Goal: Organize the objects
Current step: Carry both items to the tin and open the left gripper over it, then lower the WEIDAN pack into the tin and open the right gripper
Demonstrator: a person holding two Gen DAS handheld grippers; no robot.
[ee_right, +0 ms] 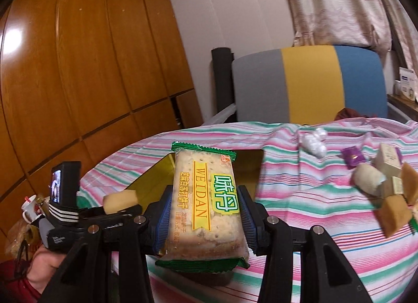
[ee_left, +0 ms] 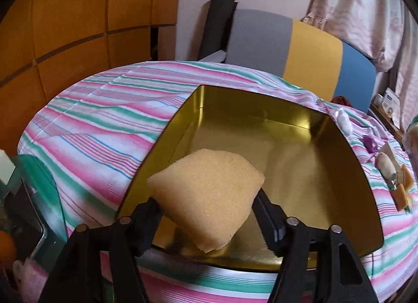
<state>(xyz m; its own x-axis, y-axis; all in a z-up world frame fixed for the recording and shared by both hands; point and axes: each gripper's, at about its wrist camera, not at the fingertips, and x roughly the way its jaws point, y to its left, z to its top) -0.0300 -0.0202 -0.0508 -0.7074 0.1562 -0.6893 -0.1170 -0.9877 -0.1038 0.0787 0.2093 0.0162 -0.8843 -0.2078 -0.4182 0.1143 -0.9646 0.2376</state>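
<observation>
Your left gripper has its jaws closed on the yellow sponge, held above the near end of the open gold tin on the striped cloth, while your right gripper clamps the green-edged cracker packet upright beside the tin.

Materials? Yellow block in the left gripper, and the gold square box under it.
Pale yellow spongy block: likely open-cell foam, matte, with a pitted grainy surface. Gold square box: looks like thin tinplate, glossy; its walls mirror the interior.
</observation>
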